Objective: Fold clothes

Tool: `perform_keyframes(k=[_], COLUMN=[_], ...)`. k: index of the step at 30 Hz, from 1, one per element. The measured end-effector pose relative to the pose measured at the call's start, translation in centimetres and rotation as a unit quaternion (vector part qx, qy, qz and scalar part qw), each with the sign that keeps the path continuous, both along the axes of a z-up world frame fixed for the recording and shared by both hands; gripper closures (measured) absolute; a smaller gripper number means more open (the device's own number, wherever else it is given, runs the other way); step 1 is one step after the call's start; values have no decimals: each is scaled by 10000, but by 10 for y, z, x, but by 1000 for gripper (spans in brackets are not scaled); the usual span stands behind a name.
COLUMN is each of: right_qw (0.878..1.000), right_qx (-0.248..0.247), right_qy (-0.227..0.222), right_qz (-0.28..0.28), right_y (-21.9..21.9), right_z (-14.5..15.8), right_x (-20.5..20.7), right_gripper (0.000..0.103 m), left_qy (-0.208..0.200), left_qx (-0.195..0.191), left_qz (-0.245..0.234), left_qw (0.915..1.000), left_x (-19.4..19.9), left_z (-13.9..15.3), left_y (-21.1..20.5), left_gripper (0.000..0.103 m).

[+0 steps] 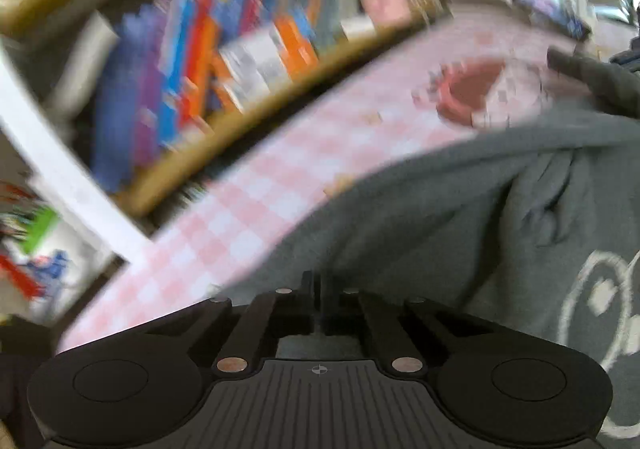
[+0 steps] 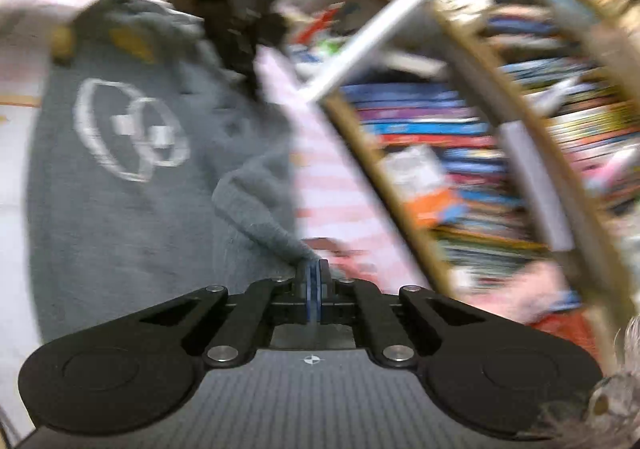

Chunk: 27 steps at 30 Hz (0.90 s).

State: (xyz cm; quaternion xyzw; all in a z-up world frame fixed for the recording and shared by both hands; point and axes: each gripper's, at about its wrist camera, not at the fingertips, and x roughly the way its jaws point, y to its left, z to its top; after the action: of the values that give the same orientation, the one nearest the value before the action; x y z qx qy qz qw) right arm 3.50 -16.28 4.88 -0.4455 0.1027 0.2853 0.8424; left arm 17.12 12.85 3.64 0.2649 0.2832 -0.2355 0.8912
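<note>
Grey sweater (image 2: 120, 229) fills left of right-wrist frame, spread on the checked counter (image 1: 256, 209). My right gripper (image 2: 313, 269) is pinched on a cuff-like fold; left gripper (image 1: 314, 289) closed, apparently on cloth. Soft, limp, thick knit: hold hems, not mid-panel.

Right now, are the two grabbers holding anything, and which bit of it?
Both are shut on the grey sweater. The right gripper pinches a pulled-up fold at its edge; the left gripper pinches its edge too, though blur hides which part.
</note>
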Motion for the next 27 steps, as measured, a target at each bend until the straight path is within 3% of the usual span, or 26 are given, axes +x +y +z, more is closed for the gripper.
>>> perform_keyframes(k=[4, 7, 9, 15, 20, 25, 27], right_qw=[9967, 9941, 9934, 9830, 9760, 9848, 9871], right_qx=[348, 618, 692, 1146, 1596, 1229, 1119], right_qy=[-540, -497, -225, 578, 739, 592, 582], right_qz=[-499, -735, -884, -1309, -1287, -1073, -983], right_y=[-29, -54, -68, -92, -90, -77, -73], right_z=[15, 15, 5, -20, -8, 1, 7], right_x=[-24, -47, -62, -89, -90, -80, -71], right_gripper=[101, 102, 102, 101, 101, 101, 96], left_qy=[-734, -1281, -1643, -1158, -1250, -1329, -1268], left_qx=[-408, -712, -913, -739, -937, -683, -508], left_qz=[13, 22, 28, 12, 178, 118, 151], left_qw=[9965, 9892, 9822, 9905, 9876, 9887, 9905], left_x=[-81, -142, -182, -231, -225, -196, -173], left_z=[28, 50, 64, 34, 36, 40, 41], left_y=[10, 17, 22, 18, 21, 14, 14], left_gripper=[103, 103, 103, 98, 96, 91, 86])
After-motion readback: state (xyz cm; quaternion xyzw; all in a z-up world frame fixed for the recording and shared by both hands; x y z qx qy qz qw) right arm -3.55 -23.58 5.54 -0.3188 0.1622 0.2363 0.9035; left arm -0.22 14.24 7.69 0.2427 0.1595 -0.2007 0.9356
